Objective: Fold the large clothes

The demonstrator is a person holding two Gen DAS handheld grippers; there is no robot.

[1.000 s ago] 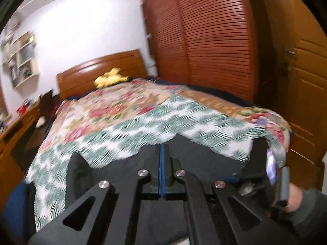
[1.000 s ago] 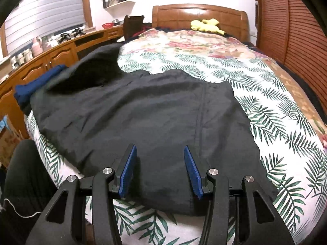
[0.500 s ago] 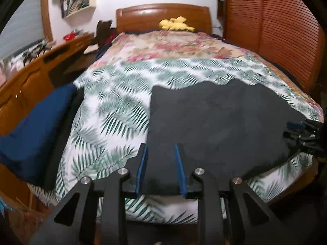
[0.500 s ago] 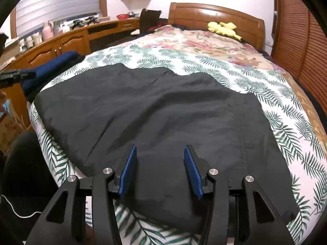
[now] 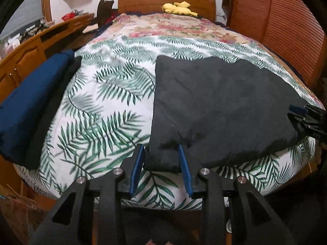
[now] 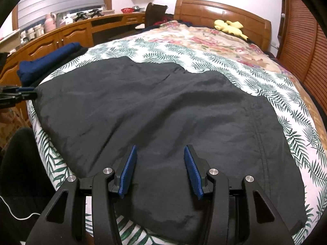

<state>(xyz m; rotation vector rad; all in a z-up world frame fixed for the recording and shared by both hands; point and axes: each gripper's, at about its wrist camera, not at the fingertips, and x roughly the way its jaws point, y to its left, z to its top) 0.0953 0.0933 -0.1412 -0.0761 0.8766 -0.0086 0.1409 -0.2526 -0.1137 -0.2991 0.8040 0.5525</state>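
Note:
A large black garment point(image 5: 220, 102) point(image 6: 159, 106) lies spread flat across the near end of the bed. My left gripper point(image 5: 160, 149) sits at the garment's near left corner. Its jaws are opening, and the corner of the cloth lies loose between the blue pads point(image 5: 137, 167). That left gripper point(image 6: 18, 94) also shows at the left rim of the right wrist view. My right gripper point(image 6: 161, 148) hangs open over the garment's near edge, with cloth under it but nothing pinched. The right gripper point(image 5: 306, 118) appears at the garment's right edge in the left wrist view.
The bed has a palm-leaf cover point(image 5: 106, 106) with a floral quilt behind it. A folded navy pile point(image 5: 30, 106) point(image 6: 47, 61) rests on the bed's left edge. A yellow plush toy point(image 5: 179, 8) lies by the headboard. Wooden cabinets point(image 6: 61, 38) run along the left, a louvred wardrobe point(image 5: 276, 30) along the right.
My left gripper was shut on the black cloth and held it up. It swung round and down to the bed's near edge, laid the cloth flat, and its jaws parted. The right gripper stayed open.

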